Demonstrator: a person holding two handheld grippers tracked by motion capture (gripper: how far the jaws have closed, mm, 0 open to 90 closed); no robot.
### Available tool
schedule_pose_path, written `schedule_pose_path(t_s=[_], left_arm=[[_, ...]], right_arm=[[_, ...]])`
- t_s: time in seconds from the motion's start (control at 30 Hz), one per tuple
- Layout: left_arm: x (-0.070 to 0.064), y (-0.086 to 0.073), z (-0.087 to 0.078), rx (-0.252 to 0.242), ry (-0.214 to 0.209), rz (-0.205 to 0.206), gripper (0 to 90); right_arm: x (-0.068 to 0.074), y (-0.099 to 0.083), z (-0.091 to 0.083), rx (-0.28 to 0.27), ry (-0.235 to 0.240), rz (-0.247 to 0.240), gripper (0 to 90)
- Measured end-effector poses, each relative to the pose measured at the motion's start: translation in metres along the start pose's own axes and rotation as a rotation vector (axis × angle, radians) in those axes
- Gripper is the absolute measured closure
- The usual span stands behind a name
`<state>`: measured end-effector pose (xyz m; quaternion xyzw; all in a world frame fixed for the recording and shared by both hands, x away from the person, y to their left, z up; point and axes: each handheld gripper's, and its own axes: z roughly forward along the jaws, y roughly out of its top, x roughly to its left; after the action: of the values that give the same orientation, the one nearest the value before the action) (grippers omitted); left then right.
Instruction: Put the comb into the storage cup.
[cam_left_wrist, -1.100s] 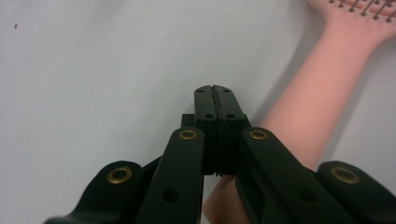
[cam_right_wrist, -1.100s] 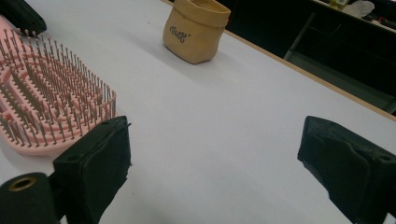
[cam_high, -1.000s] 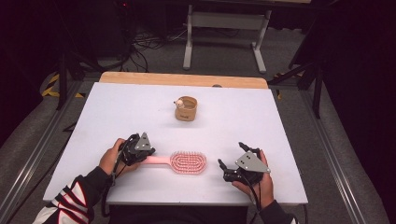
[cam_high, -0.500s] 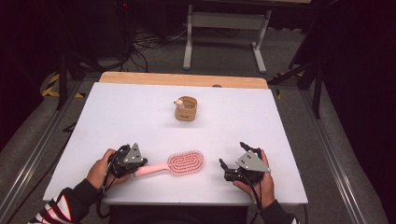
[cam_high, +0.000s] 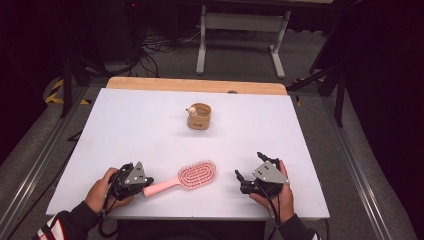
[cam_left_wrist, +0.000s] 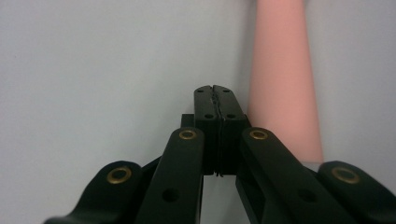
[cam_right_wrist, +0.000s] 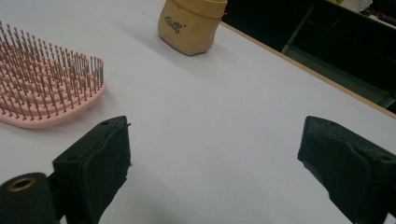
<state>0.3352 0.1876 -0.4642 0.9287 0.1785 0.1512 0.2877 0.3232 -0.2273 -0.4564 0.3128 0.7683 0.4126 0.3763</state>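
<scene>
A pink hairbrush (cam_high: 196, 174) lies bristles-up near the table's front edge, its handle (cam_high: 160, 187) pointing left and toward me. My left gripper (cam_high: 148, 181) rests at the handle's end. In the left gripper view its jaws are pressed together with nothing between them (cam_left_wrist: 215, 93), and the pink handle (cam_left_wrist: 282, 84) lies just to their right. My right gripper (cam_high: 250, 166) sits on the table to the right of the brush, open wide (cam_right_wrist: 215, 140) and empty. Its view shows the brush head (cam_right_wrist: 46, 93) at the left.
A small tan fabric pouch (cam_high: 199, 116) stands upright at the middle back of the white table (cam_high: 125, 125); it is also in the right gripper view (cam_right_wrist: 191, 25). A wooden strip (cam_high: 195, 85) runs along the far edge. Dark floor and metal stands lie beyond.
My left gripper has moved back toward the near-left, and the brush handle has swung toward the front edge. The right gripper has stayed put.
</scene>
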Motion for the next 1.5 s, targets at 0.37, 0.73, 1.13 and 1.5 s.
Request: schedule_pose_path(t_s=[0.37, 0.73, 1.13, 1.5], left_arm=[[-0.004, -0.007, -0.006, -0.005, -0.006, -0.020, 88.2], [0.005, -0.010, -0.017, -0.059, -0.003, -0.063, 81.9], [0.005, -0.008, -0.023, -0.136, 0.022, -0.084, 42.1], [0.006, 0.003, -0.029, -0.220, 0.059, -0.122, 10.4]], right_arm=[[-0.003, -0.001, -0.001, -0.001, -0.016, 0.005, 9.5], [-0.004, 0.000, -0.003, -0.010, -0.030, -0.001, 9.9], [-0.003, 0.001, -0.004, -0.012, -0.030, -0.002, 9.9], [-0.004, 0.001, -0.003, -0.007, -0.028, -0.001, 9.9]])
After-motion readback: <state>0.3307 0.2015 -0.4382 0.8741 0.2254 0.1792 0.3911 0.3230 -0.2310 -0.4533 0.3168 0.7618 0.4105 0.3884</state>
